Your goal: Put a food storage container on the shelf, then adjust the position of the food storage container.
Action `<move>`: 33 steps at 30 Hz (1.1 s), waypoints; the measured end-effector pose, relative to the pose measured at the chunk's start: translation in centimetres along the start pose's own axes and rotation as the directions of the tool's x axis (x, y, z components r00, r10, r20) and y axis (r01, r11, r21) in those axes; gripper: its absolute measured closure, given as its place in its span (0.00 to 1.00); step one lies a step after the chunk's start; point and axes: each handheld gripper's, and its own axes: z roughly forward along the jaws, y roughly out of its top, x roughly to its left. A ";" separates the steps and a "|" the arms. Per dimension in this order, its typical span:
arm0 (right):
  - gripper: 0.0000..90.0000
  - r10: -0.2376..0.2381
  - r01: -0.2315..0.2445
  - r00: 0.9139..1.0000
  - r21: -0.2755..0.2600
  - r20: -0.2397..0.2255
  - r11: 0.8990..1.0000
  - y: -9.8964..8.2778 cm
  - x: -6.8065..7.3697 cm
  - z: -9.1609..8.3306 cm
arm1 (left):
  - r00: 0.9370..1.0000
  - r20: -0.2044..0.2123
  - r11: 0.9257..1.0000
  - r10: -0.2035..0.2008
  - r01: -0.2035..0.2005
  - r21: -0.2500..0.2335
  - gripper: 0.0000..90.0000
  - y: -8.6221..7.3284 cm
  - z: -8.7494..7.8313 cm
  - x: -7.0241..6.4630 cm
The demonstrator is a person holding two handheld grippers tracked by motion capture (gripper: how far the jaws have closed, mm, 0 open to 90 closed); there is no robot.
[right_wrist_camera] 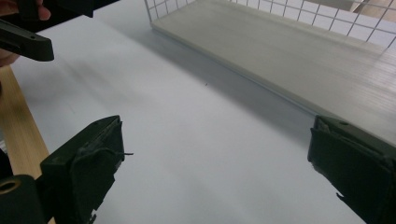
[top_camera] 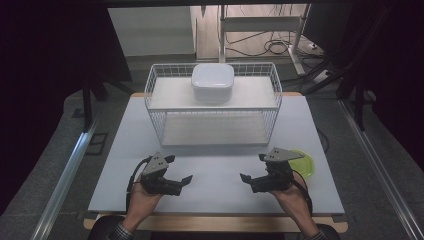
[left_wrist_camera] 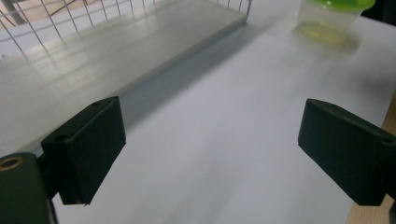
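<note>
Hovering low over the near part of the worktop (top_camera: 215, 170), left gripper (top_camera: 177, 172) and right gripper (top_camera: 252, 167) face each other, both w/ jaws spread wide apart, nothing between them. Each is held in a hand, forearms coming in from the near edge. Just beside the right gripper, on its outer side, sits a clear container w/ green lid (top_camera: 304, 162); in the left gripper view it stands well beyond the jaws, far right (left_wrist_camera: 332, 18). Farther back: white wire rack (top_camera: 212, 107), a white lidded box (top_camera: 212, 82) on its top shelf.

table (top_camera: 215, 170): pale blue top | wire rack (top_camera: 212, 122) at back | green-lidded container (top_camera: 305, 162) right
</note>
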 end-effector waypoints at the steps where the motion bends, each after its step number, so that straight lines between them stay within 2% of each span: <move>1: 0.04 -0.006 0.006 1.000 0.003 0.003 1.000 -0.2 0.1 0.0 | 1.000 -0.001 1.000 0.004 -0.004 0.005 0.08 -0.2 0.0 -0.1; 5: 0.04 -0.023 0.023 1.000 0.019 0.013 1.000 -0.9 0.3 0.3 | 1.000 0.007 1.000 0.002 -0.002 0.025 0.07 -0.8 0.3 -0.5; 11: 0.04 -0.035 0.034 0.999 0.061 0.016 0.998 -2.0 0.2 0.9 | 1.000 0.006 0.999 0.021 -0.021 0.050 0.06 -1.3 0.7 -1.0; 16: 0.04 -0.029 0.027 0.999 0.074 0.016 0.997 -2.2 0.1 1.1 | 1.000 -0.001 0.998 0.028 -0.028 0.058 0.06 -1.5 0.9 -1.1; 23: 0.03 -0.003 -0.002 0.999 0.098 0.049 0.995 -2.1 -0.3 0.9 | 1.000 -0.007 0.998 0.024 -0.024 0.056 0.06 -1.6 0.9 -0.9; 26: 0.02 0.025 -0.029 0.999 0.120 0.034 0.992 -2.0 -0.4 0.9 | 1.000 -0.008 0.998 0.022 -0.021 0.060 0.06 -1.6 0.9 -0.8; 28: 0.06 0.026 -0.032 0.999 0.126 0.046 0.991 -1.8 -0.3 0.7 | 1.000 -0.009 0.998 0.021 -0.021 0.063 0.06 -1.6 1.0 -0.8; 30: 0.17 0.015 -0.024 0.997 0.125 0.075 0.992 -1.5 -0.3 0.3 | 1.000 -0.010 0.998 0.021 -0.020 0.066 0.06 -1.7 1.0 -0.7; 33: 0.36 0.029 -0.039 0.994 0.100 0.104 0.994 -1.3 -0.8 -0.7 | 1.000 -0.011 0.998 0.019 -0.018 0.064 0.06 -1.7 1.0 -0.7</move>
